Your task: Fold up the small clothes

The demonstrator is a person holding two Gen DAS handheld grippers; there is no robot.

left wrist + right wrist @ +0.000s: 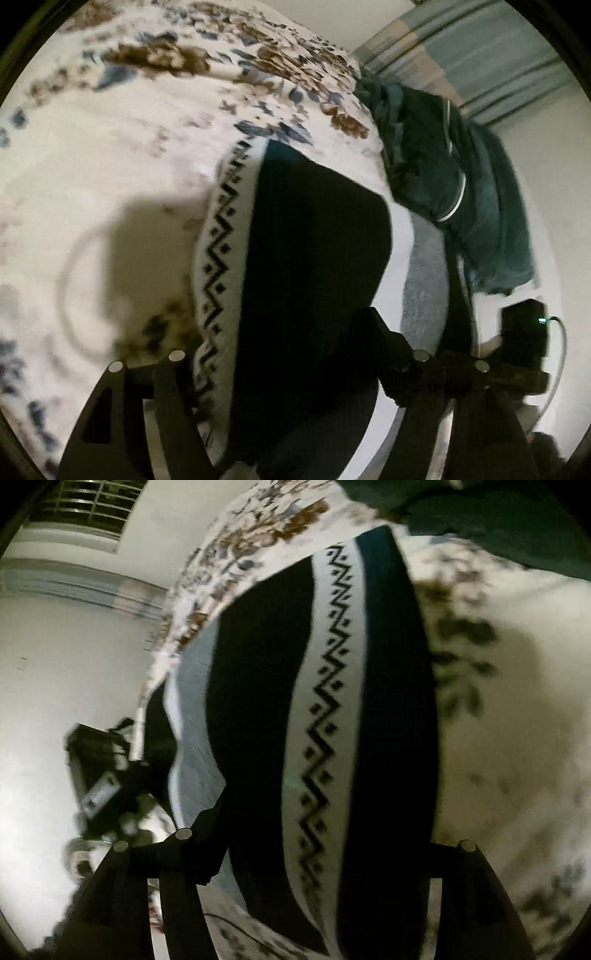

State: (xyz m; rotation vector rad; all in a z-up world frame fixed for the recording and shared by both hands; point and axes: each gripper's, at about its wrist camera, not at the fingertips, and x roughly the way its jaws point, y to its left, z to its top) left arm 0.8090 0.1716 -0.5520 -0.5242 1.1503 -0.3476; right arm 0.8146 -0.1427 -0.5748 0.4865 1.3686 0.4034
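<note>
Left wrist view: black knit garment with white zigzag band (295, 258) lying on floral cream bedspread (110, 166). Left gripper (291, 369) and right gripper (325, 843) both spread wide, clamping nothing, fabric merely beneath. Risk, judged: pinching one layer only, dragging the fold askew. Beyond: heap of teal clothing (461, 177), striped curtain (480, 48), barred window (88, 509), pale wall.

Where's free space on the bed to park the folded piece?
Free: the floral bedspread left of the black-and-white zigzag garment in the left wrist view, with only a shadow on it. Crowded: the other side, where a grey towel and a dark teal clothes pile run along the bed edge.
</note>
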